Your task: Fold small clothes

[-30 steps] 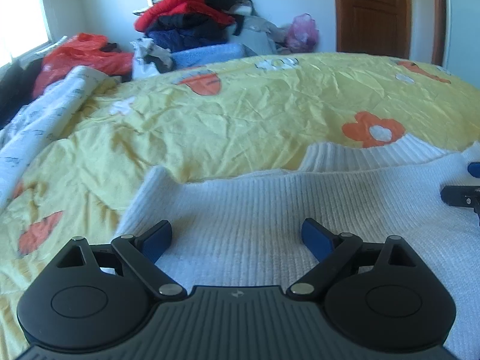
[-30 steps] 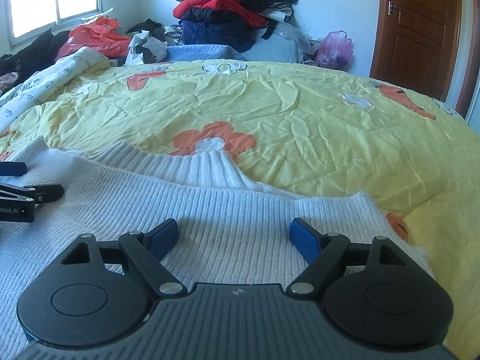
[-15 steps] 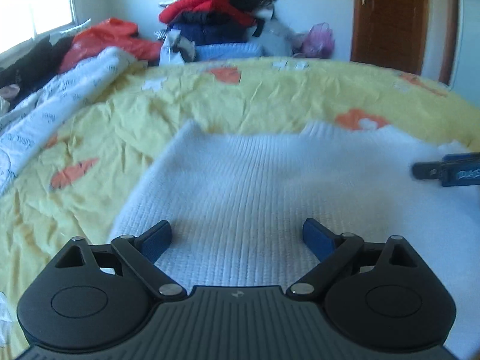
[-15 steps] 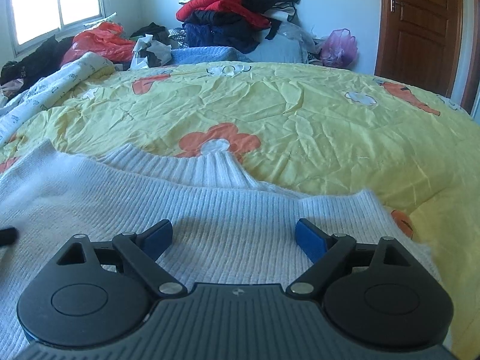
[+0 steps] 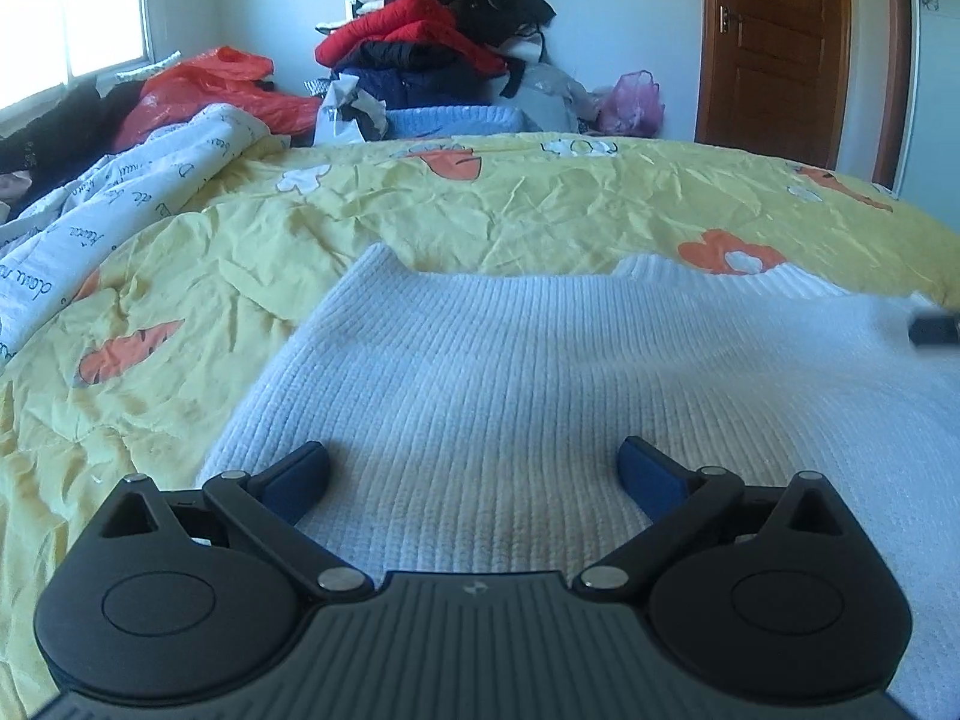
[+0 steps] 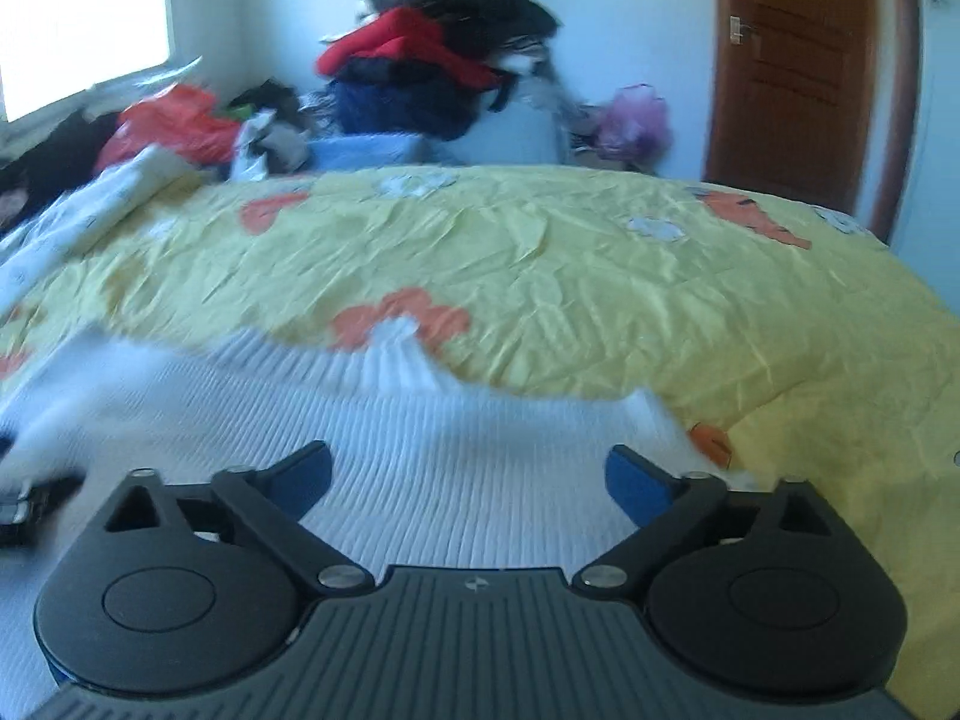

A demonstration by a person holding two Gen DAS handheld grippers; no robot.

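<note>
A white ribbed knit sweater (image 5: 540, 372) lies flat on the yellow bed cover (image 5: 540, 204), with its collar at the far edge. My left gripper (image 5: 474, 453) hovers over the sweater's left part. Its jaws are opening, with only flat knit below them and nothing pinched. My right gripper (image 6: 471, 457) is over the right part of the sweater (image 6: 240, 396), near its right edge. Its jaws are opening too, and the pads press on nothing. Each gripper's dark tip shows at the edge of the other's view: the right one (image 5: 933, 327) and the left one (image 6: 30, 504).
A white printed quilt (image 5: 108, 216) is bunched along the bed's left side. Beyond the bed stand a pile of clothes (image 5: 438, 42), a red plastic bag (image 5: 204, 84) and a pink bag (image 5: 630, 102). A brown wooden door (image 5: 780, 48) is at the back right.
Both pairs of jaws have spread a little wider. The left view has shifted, so the sweater's left edge sits nearer the middle. The right view has drawn back slightly and is blurred.
</note>
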